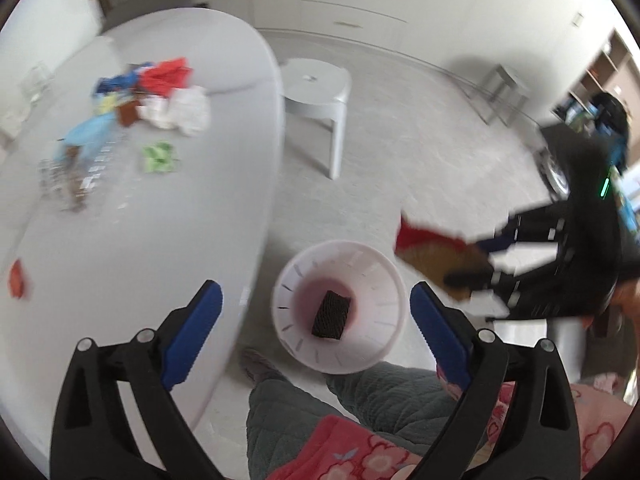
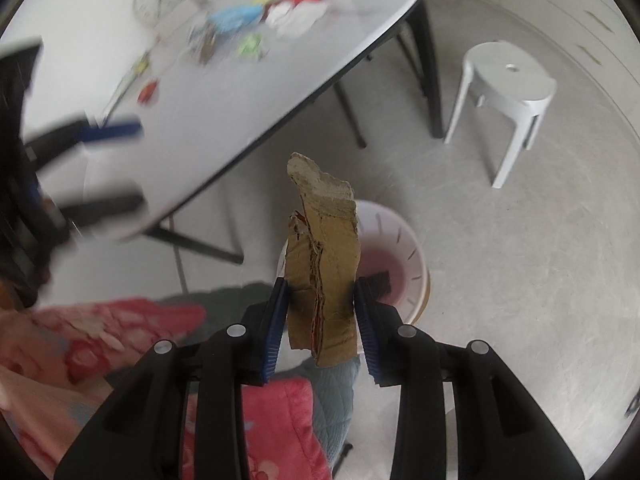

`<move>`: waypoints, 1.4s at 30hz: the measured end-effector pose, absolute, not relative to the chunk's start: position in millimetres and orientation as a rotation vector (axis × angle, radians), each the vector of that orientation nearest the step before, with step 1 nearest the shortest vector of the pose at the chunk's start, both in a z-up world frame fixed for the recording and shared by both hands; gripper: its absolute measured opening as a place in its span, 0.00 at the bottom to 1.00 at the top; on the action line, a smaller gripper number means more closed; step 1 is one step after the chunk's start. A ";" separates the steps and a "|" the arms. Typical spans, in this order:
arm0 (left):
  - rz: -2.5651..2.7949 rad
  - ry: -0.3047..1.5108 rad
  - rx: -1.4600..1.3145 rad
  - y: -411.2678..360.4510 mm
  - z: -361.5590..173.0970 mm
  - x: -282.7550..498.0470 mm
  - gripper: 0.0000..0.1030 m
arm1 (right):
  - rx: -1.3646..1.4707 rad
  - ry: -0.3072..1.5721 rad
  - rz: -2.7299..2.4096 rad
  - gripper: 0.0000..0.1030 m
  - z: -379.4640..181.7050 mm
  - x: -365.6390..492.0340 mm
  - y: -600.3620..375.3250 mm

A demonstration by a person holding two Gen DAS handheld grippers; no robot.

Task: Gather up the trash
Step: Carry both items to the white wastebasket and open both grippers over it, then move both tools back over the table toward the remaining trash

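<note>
A torn cardboard scrap (image 2: 324, 268) is standing upright at frame center, clamped in the right claw (image 2: 320, 304) above the white wastebasket (image 2: 404, 236) on the floor. The left claw (image 1: 316, 316) is hanging spread and empty over it, beside the littered worktop (image 1: 140, 240).
</note>
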State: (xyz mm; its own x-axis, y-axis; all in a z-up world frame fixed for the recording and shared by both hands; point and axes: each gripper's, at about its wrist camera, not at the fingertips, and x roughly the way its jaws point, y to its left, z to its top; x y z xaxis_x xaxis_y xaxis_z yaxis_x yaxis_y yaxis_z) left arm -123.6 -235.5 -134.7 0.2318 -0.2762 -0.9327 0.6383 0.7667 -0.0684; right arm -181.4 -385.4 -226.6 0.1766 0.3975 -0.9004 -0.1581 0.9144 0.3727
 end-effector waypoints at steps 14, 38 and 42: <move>-0.529 1.091 0.291 -189.9 -96.3 -87.7 0.92 | 0.174 1.181 0.230 0.95 -164.2 -127.1 -362.0; 0.092 1.069 0.014 96.1 -137.0 82.5 0.92 | 0.203 0.962 0.215 0.97 -79.9 49.1 -190.3; 0.159 1.102 0.006 122.8 -167.2 109.3 0.92 | 0.200 1.005 0.212 0.98 -95.5 71.0 -162.2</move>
